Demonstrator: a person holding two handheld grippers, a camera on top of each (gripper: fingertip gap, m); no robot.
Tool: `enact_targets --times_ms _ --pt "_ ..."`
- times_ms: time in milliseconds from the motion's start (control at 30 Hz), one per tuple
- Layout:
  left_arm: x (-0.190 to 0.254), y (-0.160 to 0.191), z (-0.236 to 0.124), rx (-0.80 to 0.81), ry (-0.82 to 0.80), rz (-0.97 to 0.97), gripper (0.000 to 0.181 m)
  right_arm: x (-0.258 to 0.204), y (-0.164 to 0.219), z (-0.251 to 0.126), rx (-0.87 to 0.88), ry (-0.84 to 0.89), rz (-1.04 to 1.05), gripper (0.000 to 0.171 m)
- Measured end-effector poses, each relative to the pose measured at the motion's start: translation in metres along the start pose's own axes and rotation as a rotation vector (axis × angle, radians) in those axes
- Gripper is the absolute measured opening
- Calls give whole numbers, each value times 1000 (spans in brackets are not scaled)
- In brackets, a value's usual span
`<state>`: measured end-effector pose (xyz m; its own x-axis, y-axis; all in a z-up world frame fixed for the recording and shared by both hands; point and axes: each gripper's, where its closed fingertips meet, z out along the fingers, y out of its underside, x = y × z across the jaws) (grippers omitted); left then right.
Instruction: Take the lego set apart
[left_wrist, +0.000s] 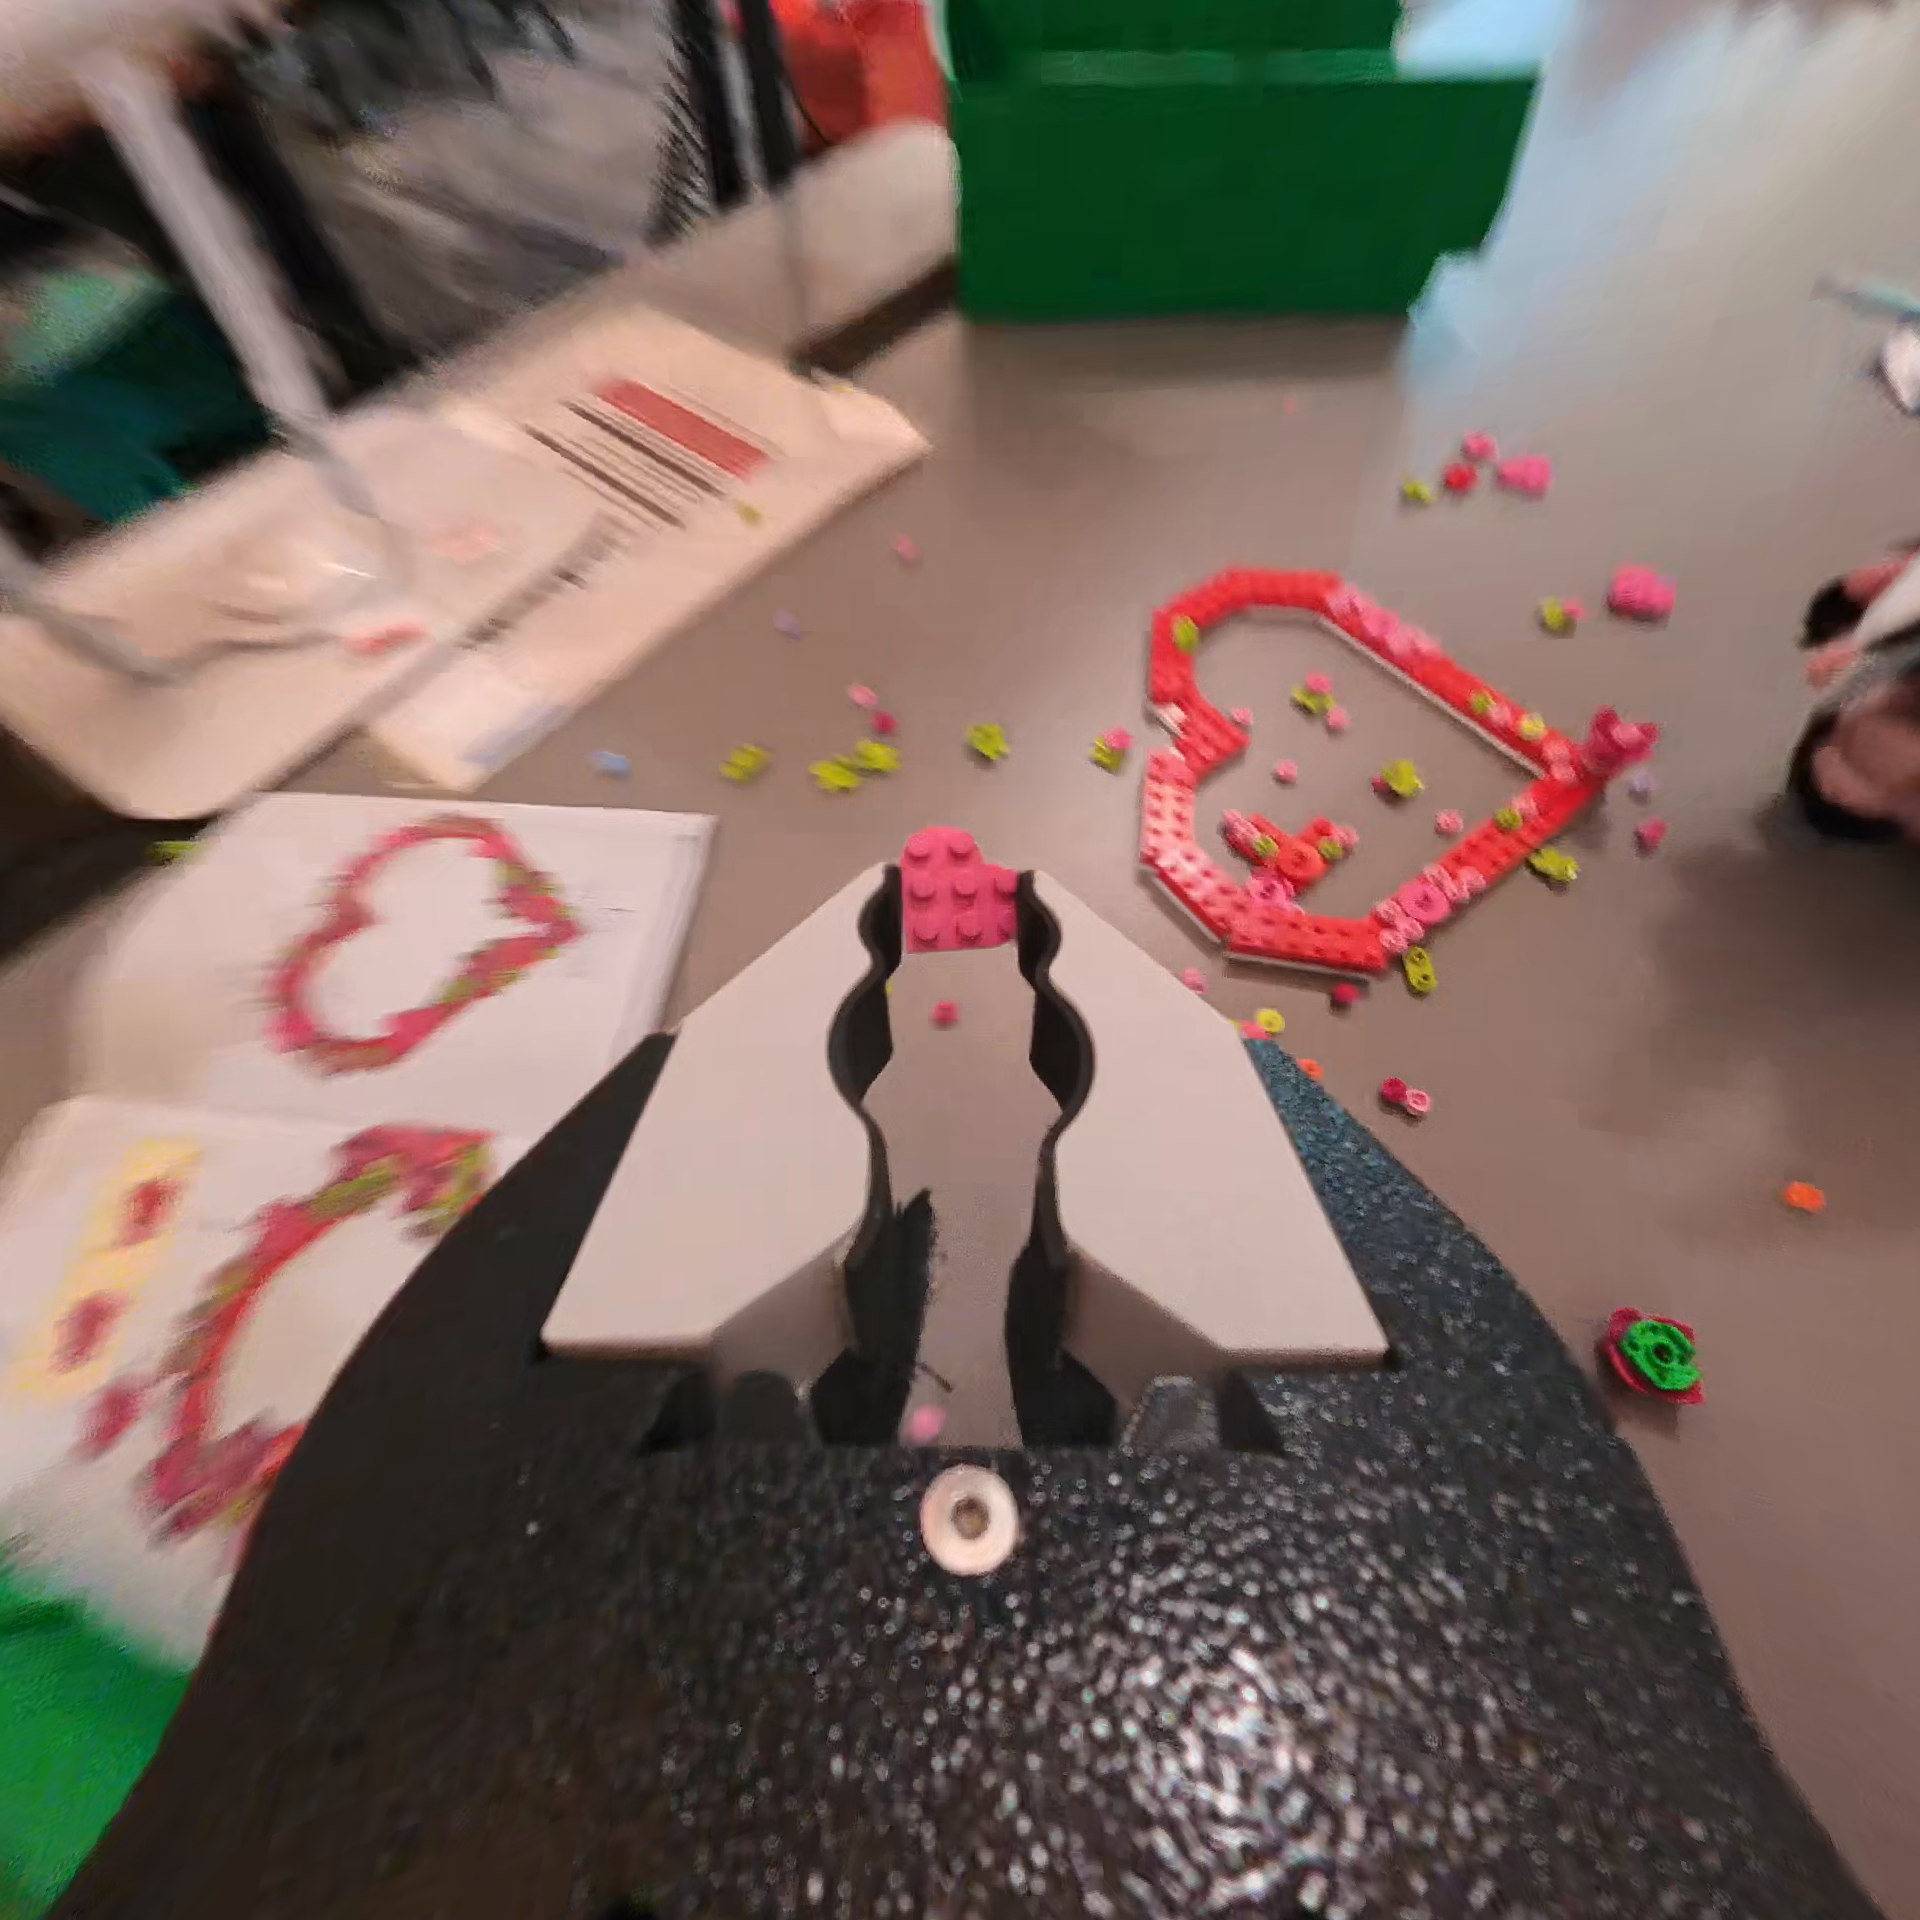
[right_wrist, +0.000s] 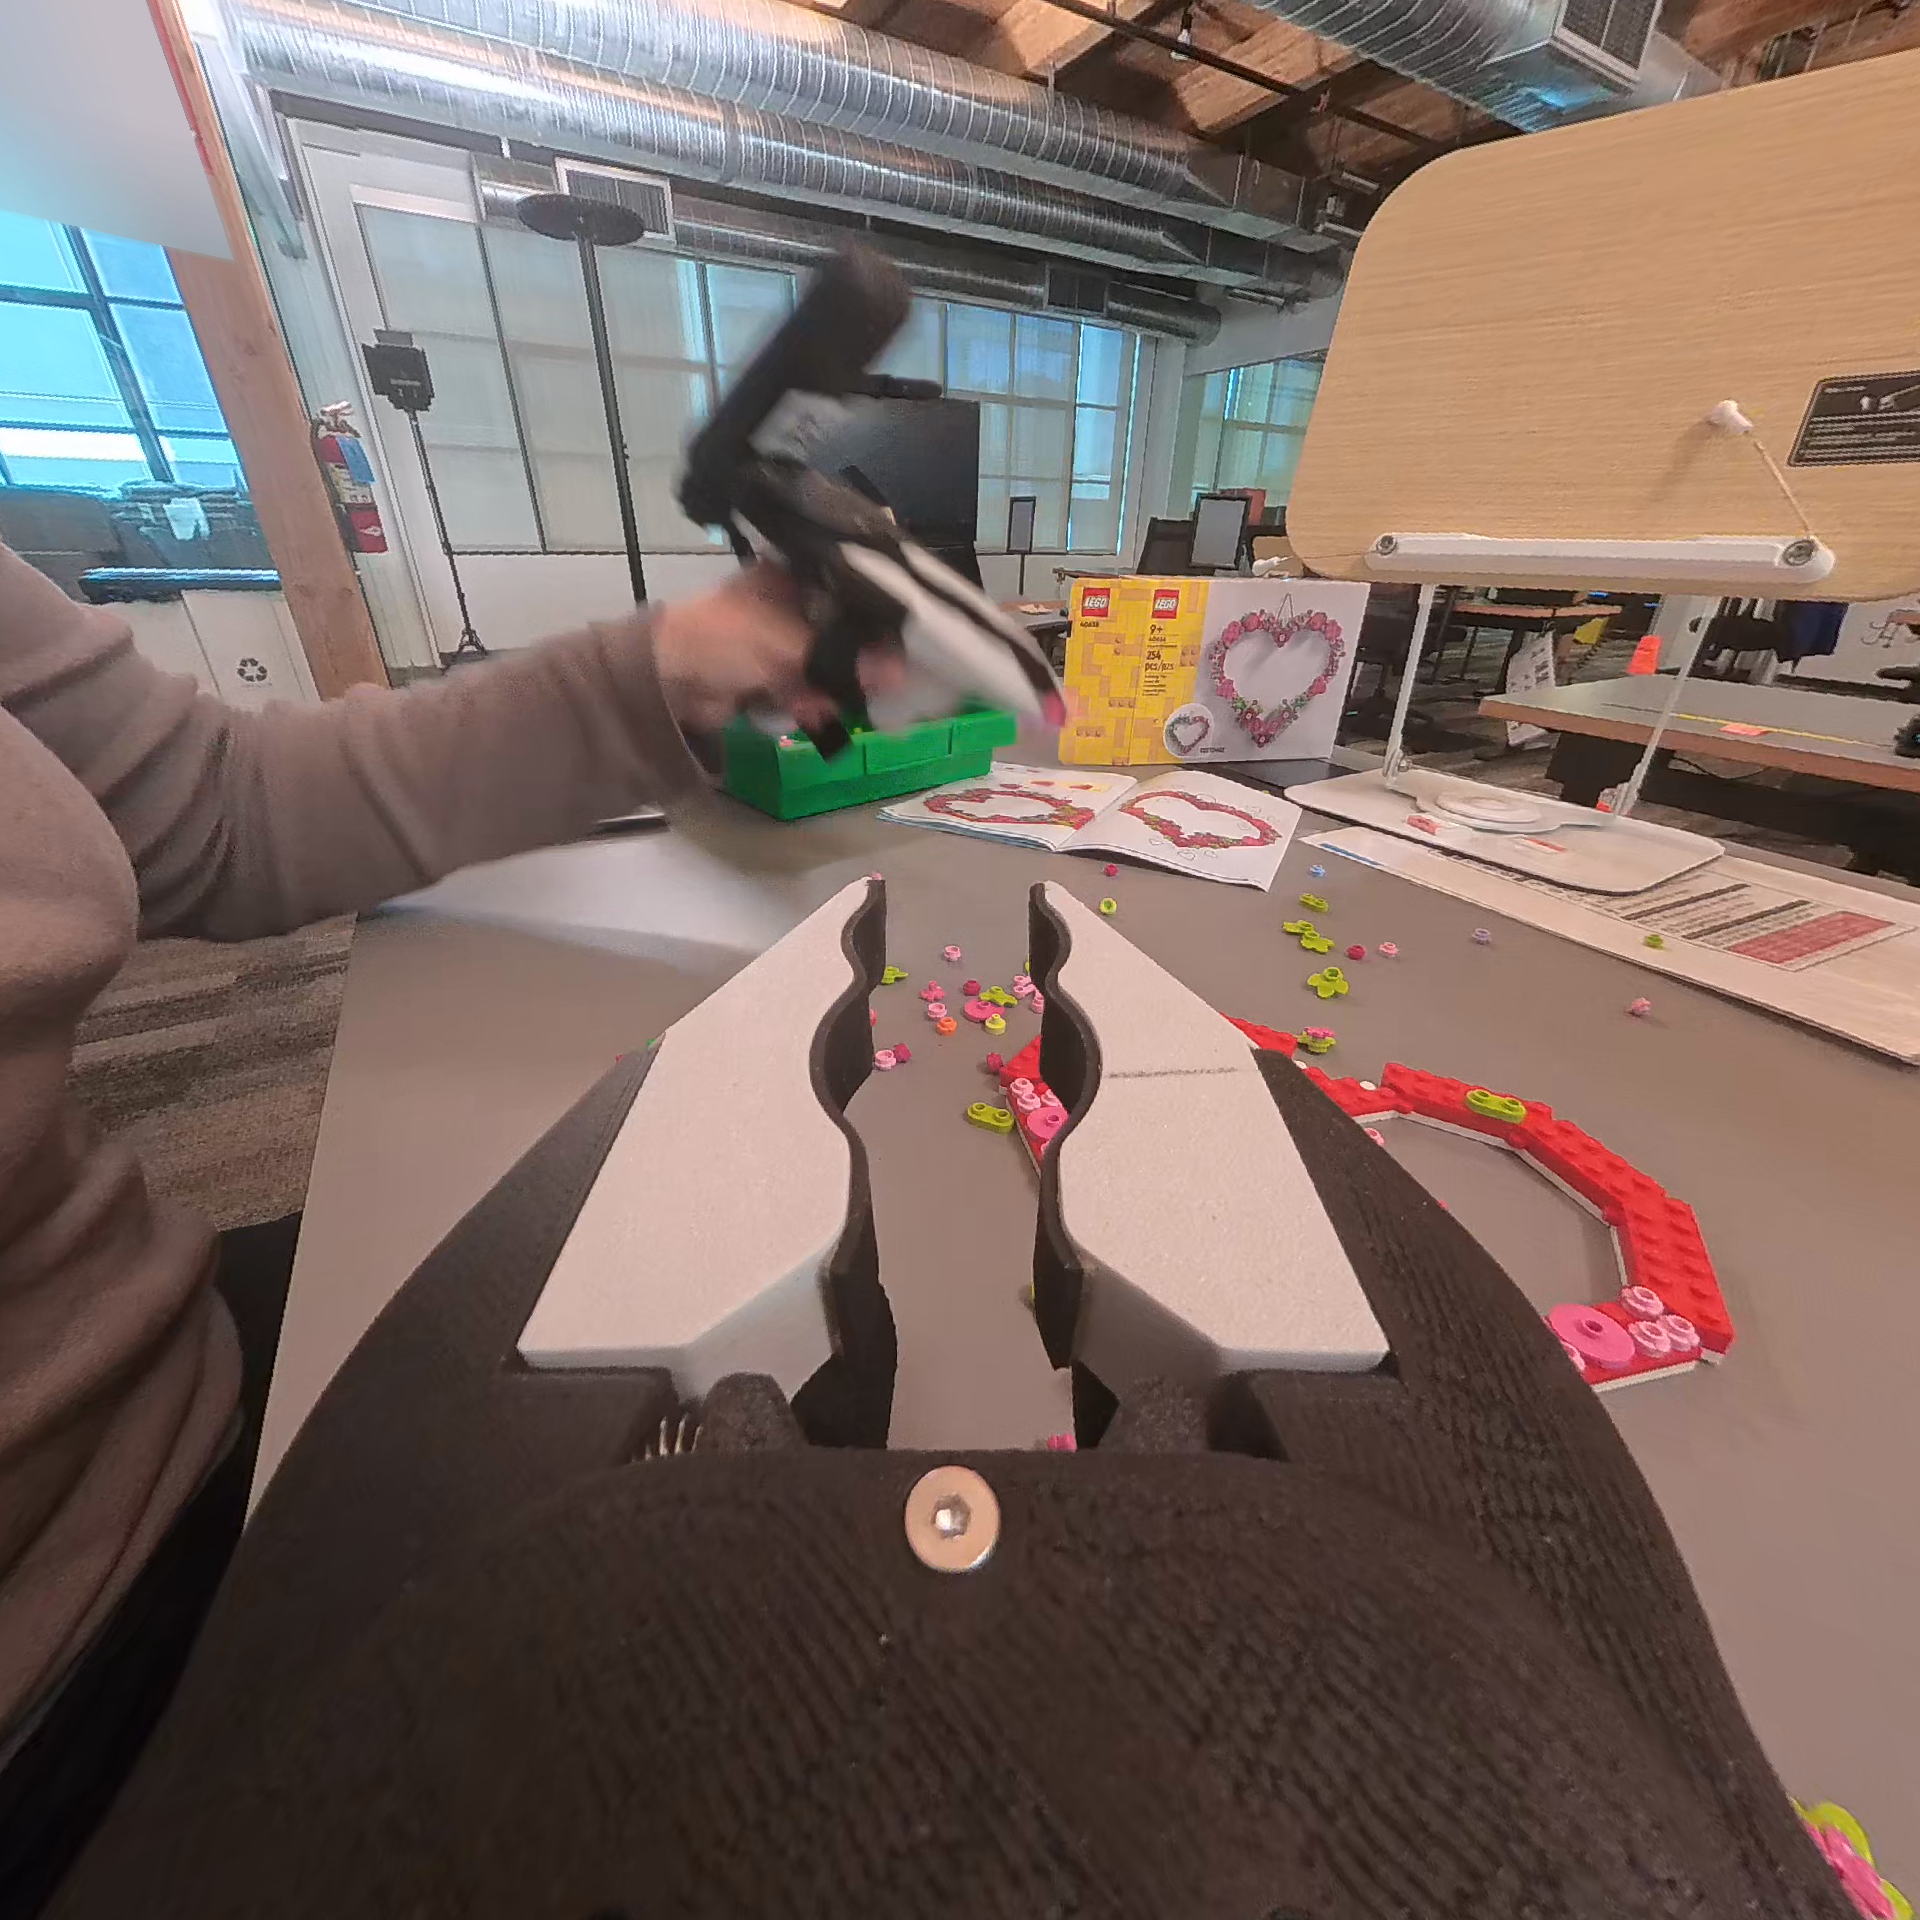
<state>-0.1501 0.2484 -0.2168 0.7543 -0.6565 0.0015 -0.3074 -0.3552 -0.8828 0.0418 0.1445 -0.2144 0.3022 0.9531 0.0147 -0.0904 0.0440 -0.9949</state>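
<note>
Load: left gripper (left_wrist: 958, 883) clamps one pink heart plate (left_wrist: 956, 891) at its fingertips, raised off the table.
Spare: right gripper (right_wrist: 956, 899) released, holding nothing.
Frame: one red heart frame (left_wrist: 1361, 769) lies flat on the grey table (left_wrist: 1039, 468), ahead-right of the left gripper, just beside the right one.
Bins: one green tray (right_wrist: 868, 753) lies far-left; loose studs too many to count.

Mostly plastic on a matt grey table (left_wrist: 1195, 436).
Red heart frame (left_wrist: 1361, 769): glossy studded plastic. Left gripper (left_wrist: 958, 896): matt grey fingers, rough speckled black body, shiny metal screw (left_wrist: 969, 1519).
</note>
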Motion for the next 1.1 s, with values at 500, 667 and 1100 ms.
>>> enact_targets --times_ms 500,667,1100 --pt "-152 82 -170 -260 -693 -394 58 -1 1 2 -5 -5 9 26" --pt "-38 33 -95 -110 -310 -38 8 -1 1 3 -9 2 -1 26" --pt "-11 143 -31 -320 -221 -210 11 -3 1 2 -9 -8 -2 26"
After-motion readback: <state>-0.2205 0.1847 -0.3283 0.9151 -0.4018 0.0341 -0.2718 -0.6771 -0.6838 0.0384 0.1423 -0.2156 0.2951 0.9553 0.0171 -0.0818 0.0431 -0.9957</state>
